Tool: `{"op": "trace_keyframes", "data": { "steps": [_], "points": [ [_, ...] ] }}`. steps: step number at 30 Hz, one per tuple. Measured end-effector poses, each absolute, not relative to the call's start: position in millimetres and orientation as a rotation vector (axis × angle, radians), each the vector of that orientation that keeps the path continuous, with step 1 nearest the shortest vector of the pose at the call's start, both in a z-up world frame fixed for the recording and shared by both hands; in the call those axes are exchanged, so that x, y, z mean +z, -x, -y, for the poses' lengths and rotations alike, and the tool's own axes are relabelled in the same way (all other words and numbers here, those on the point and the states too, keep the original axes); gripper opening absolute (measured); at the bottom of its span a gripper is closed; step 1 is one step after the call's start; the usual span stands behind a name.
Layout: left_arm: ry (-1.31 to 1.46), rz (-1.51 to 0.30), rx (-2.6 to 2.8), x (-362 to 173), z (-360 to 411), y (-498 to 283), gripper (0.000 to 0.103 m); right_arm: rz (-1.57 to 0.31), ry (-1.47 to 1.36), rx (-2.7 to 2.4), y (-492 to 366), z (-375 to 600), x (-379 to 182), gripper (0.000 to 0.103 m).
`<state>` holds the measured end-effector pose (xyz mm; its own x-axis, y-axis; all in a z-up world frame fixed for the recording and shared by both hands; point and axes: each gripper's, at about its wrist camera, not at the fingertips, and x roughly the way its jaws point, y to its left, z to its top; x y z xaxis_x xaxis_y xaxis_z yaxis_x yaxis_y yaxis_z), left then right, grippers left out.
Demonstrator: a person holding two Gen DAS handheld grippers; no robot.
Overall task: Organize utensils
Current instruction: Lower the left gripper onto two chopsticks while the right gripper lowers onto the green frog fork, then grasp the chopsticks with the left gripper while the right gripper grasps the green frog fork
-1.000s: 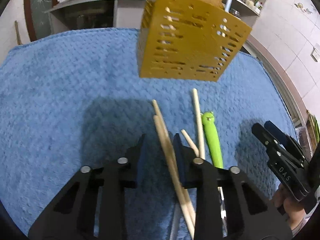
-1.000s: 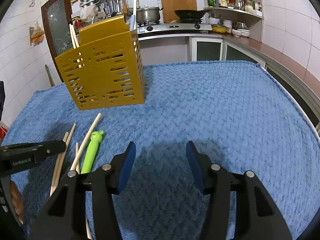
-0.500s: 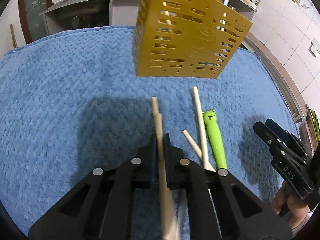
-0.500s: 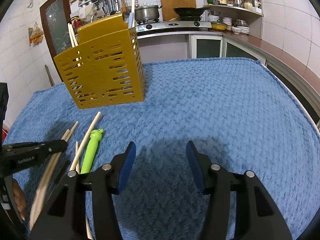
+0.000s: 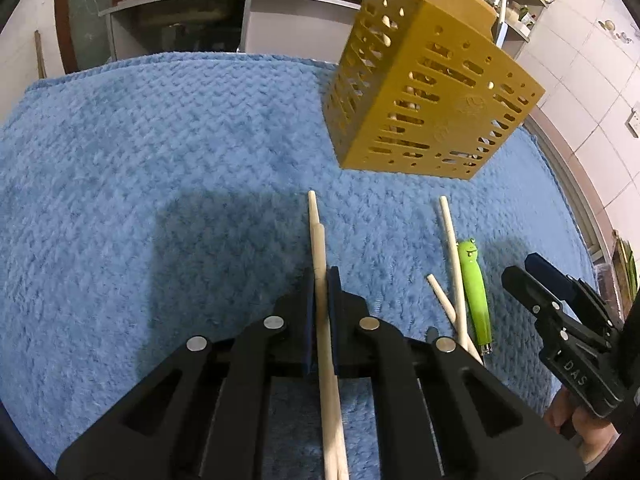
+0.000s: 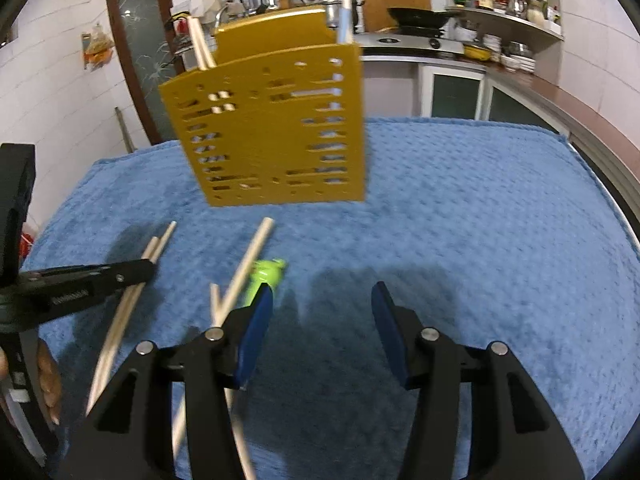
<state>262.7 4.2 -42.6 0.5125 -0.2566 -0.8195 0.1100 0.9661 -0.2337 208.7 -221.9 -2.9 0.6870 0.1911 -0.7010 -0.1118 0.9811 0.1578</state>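
My left gripper (image 5: 319, 280) is shut on a pair of wooden chopsticks (image 5: 316, 224); it also shows in the right wrist view (image 6: 144, 270) with the chopsticks (image 6: 158, 242) sticking out. A yellow slotted utensil holder (image 5: 424, 96) stands on the blue towel, with chopsticks in it; it also shows in the right wrist view (image 6: 276, 136). Two loose chopsticks (image 5: 452, 256) and a green frog-handled utensil (image 5: 474, 280) lie on the towel to the right. My right gripper (image 6: 320, 300) is open and empty, just right of the green utensil (image 6: 266, 274).
The blue towel (image 5: 140, 152) covers the table. A kitchen counter with a stove and shelves of jars (image 6: 500, 12) runs behind. The table edge (image 6: 608, 172) curves along the right.
My left gripper has closed on the pair of chopsticks and lifted them off the towel. My right gripper has moved left and forward, toward the green utensil and the holder.
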Motion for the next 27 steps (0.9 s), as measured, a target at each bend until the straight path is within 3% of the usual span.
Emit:
{"op": "trace_keyframes", "data": {
  "steps": [10, 12, 27],
  "points": [
    [0.224, -1.014, -0.224, -39, -27, -265, 0.006, -0.874, -0.092, 0.225, -216, 198, -14, 0.03],
    [0.236, -1.011, -0.22, -36, -33, -264, 0.006, -0.873, -0.089, 0.242, -216, 196, -14, 0.015],
    [0.174, -1.037, -0.237, -36, -16, -263, 0.007, -0.88, -0.101, 0.175, -214, 238, -9, 0.015]
  ]
}}
